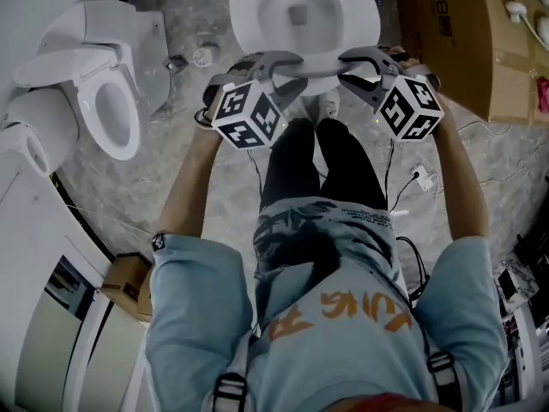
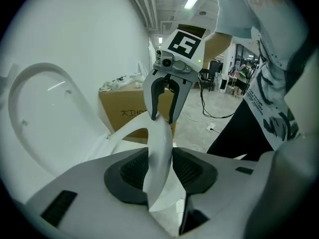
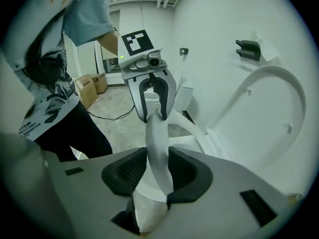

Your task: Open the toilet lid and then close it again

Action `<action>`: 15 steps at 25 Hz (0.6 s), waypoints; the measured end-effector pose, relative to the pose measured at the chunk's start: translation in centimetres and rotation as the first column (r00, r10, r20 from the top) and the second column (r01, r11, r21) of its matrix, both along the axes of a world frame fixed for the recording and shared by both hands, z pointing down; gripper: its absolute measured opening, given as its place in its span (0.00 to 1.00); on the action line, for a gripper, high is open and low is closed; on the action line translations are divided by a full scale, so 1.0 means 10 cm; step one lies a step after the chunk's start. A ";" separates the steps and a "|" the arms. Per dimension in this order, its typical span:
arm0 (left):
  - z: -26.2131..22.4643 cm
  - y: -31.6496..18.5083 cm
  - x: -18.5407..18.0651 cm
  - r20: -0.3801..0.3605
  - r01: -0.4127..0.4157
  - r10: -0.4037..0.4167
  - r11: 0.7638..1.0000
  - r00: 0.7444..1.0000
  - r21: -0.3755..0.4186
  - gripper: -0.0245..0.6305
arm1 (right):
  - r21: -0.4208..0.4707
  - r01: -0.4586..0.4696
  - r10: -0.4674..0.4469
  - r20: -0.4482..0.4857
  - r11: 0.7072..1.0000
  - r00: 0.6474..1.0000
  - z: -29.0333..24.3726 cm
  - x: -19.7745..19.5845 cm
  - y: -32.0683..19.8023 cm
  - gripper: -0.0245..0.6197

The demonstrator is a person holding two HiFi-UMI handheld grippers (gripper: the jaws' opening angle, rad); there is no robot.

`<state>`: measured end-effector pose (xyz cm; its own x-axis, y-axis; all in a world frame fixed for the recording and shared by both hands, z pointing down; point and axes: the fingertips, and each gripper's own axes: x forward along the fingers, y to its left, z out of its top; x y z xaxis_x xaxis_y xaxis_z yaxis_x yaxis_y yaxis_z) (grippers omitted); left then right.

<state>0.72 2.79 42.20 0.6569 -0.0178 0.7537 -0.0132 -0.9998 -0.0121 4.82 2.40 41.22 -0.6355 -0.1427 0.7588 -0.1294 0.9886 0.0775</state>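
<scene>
The toilet (image 1: 249, 15) stands at the top of the head view, straight ahead of the person's shoes (image 1: 319, 106), its bowl uncovered. Both grippers reach to its near edge. The left gripper (image 1: 287, 65) is at the toilet's front left and the right gripper (image 1: 352, 63) at its front right, each angled downward with its marker cube toward the person.

Between them runs the thin white front band of the hinged seat ring (image 1: 319, 69), held a little above the bowl rim. In the left gripper view the band passes straight through the left gripper's dark fingers (image 2: 130, 171), which are clenched on it from both sides. It then runs on to the other gripper and curves back toward the toilet's hinge. The right gripper view shows the same. Its fingers (image 3: 129, 173) are clamped on the band, and the ring's far side sweeps away to the hinge.

Behind the ring, at the back of the toilet, a large white curved panel with a raised rim stands upright. It appears to be the lid (image 3: 271, 72), swung up with its underside facing the grippers.

A second toilet (image 1: 111, 101) sits to the left of the toilet and a cardboard box (image 1: 455, 33) to its right. A round floor drain (image 1: 204, 56) lies just beside its left flank.
</scene>
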 end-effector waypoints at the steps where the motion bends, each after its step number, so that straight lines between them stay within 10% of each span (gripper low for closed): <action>1: 0.07 0.06 0.00 0.000 0.004 -0.004 1.000 1.000 -0.025 0.29 | -0.021 0.000 0.000 0.008 1.000 1.000 0.07 0.00 0.06 0.27; 15: 1.18 0.65 -0.05 0.030 0.086 -0.080 0.949 0.996 -0.303 0.26 | -0.355 -0.082 0.123 0.096 0.931 0.988 1.17 -0.06 0.62 0.22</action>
<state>0.19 9.27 53.96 0.6496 0.1596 0.7433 -0.0986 -0.9518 0.2905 4.23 8.64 52.94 -0.7171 0.0489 0.6952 -0.2188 0.9313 -0.2912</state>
